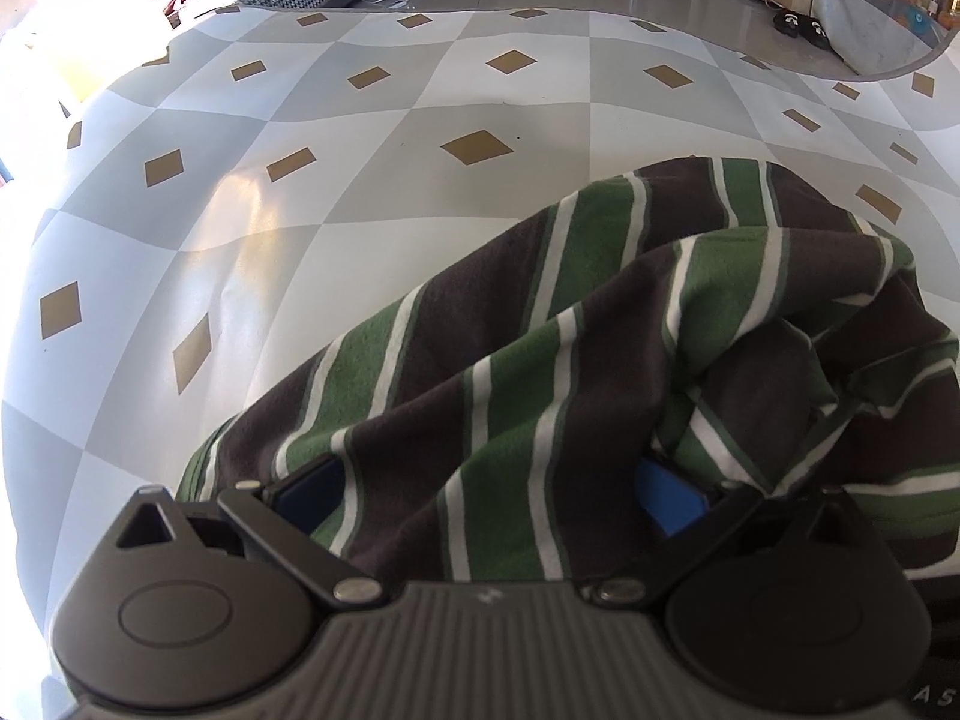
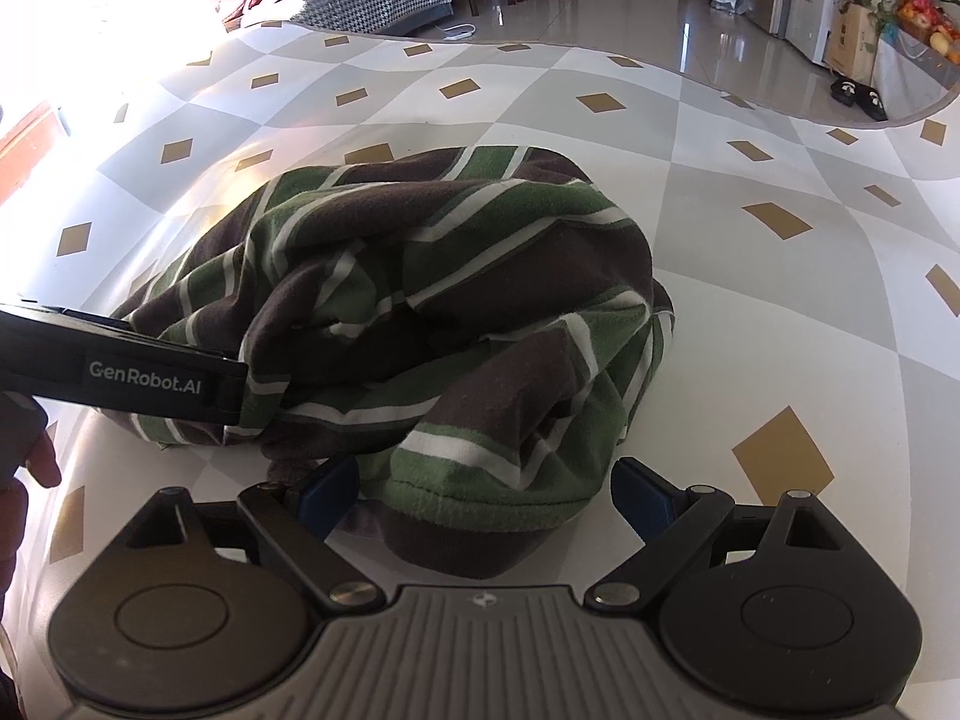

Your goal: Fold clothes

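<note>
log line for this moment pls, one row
stage: start, unfolded | item: crumpled green, brown and white striped shirt on diamond-patterned table cover | left gripper: jaws open, cloth between | right gripper: jaws open around hem

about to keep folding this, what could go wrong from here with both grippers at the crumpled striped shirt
1. The striped shirt is bunched in overlapping folds, so the open right gripper, straddling a thick hem roll, may pinch several layers at once.
2. Fabric drapes over the left gripper and hides its blue pads; what it would grip is unclear.
3. The tablecloth looks glossy, so the heap may slide.

Black right claw [image 2: 486, 495], 2 blue pads [image 2: 327, 489], ribbed grey housing
</note>
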`<state>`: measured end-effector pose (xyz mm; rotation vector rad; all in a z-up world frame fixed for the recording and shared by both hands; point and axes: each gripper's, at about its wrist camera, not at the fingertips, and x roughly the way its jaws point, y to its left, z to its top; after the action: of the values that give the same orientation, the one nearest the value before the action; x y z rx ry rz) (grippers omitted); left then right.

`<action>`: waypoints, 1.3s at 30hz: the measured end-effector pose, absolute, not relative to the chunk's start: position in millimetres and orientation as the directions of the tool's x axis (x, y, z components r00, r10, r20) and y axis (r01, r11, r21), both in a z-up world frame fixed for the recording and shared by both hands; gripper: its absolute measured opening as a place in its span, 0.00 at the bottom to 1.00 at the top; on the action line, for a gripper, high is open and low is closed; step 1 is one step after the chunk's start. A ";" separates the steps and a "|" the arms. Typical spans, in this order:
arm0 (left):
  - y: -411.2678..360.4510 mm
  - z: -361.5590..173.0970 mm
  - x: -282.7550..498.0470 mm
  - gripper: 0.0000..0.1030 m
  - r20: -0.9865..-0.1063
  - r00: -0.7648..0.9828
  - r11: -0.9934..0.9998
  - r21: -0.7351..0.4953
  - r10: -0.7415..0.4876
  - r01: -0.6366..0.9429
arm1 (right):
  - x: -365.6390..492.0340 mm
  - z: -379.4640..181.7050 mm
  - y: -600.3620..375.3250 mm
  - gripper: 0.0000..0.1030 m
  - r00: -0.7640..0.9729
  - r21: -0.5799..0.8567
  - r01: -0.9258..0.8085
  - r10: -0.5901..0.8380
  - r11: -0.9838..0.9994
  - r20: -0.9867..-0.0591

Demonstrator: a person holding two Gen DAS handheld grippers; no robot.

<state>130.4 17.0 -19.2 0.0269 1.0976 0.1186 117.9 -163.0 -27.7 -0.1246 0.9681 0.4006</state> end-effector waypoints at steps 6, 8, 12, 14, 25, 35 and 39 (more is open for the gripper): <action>3.9 -21.3 127.2 1.00 -0.886 0.453 0.995 0.087 0.097 -0.042 | 115.7 -28.6 -165.7 0.89 0.497 0.067 -0.391 0.272 0.918 -0.824; -1.7 -21.4 125.3 1.00 -0.886 0.454 0.996 0.088 0.091 -0.027 | 114.8 -28.7 -167.3 0.89 0.497 0.064 -0.391 0.270 0.918 -0.825; -11.5 -21.9 120.6 1.00 -0.890 0.450 0.997 0.076 0.066 0.005 | 112.4 -28.7 -171.4 0.89 0.494 0.068 -0.393 0.273 0.917 -0.826; -15.3 -22.1 117.9 1.00 -0.892 0.448 0.998 0.068 0.053 0.017 | 109.2 -28.9 -172.2 0.89 0.492 0.059 -0.409 0.274 0.911 -0.826; -26.9 -20.1 99.5 1.00 -0.894 0.446 0.993 0.090 0.047 0.075 | 90.0 -25.5 -174.7 0.89 0.475 0.022 -0.499 0.294 0.866 -0.830; -35.5 -15.9 77.7 1.00 -0.892 0.447 0.994 0.098 0.062 0.058 | 74.2 -19.6 -181.6 0.89 0.445 0.011 -0.515 0.279 0.857 -0.851; -34.0 -14.3 71.3 1.00 -0.896 0.441 0.998 0.063 0.050 0.017 | 70.0 -14.6 -185.0 0.89 0.443 0.010 -0.502 0.267 0.865 -0.856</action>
<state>71.3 -34.0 -14.3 0.0661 1.1136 0.0203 70.0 -185.0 -14.6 -0.2618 1.0054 0.4837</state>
